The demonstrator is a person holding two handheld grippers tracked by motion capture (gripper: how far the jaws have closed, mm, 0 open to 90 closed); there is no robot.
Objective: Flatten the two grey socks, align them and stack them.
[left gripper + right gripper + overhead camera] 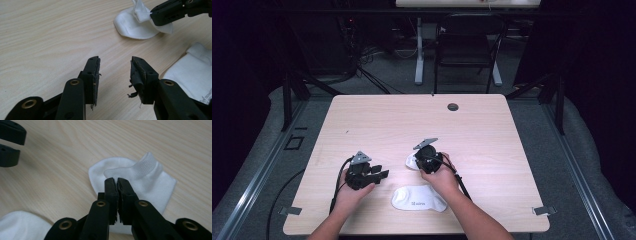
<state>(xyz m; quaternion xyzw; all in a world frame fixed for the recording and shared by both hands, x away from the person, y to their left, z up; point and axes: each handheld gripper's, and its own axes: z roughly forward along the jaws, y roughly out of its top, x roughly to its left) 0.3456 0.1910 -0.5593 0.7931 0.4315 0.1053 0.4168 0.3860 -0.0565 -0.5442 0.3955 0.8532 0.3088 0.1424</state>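
Your right claw (pixel 117 181) is pinching the ribbed cuff of the far white sock (pixel 150 182), lifting it off the bench (pixel 377 125). Your left claw (pixel 115 72) hangs spread and empty, with the near white sock (pixel 418 198) lying flat by your right hand.

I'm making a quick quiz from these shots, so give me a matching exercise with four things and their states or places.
Things:
1. left hand-held gripper
2. right hand-held gripper
3. sock with printed logo
4. cable hole

States:
A. far side of table
B. jaws open, nothing between
C. lies flat, untouched
D. jaws shut on other sock

Pairs: 1-B, 2-D, 3-C, 4-A
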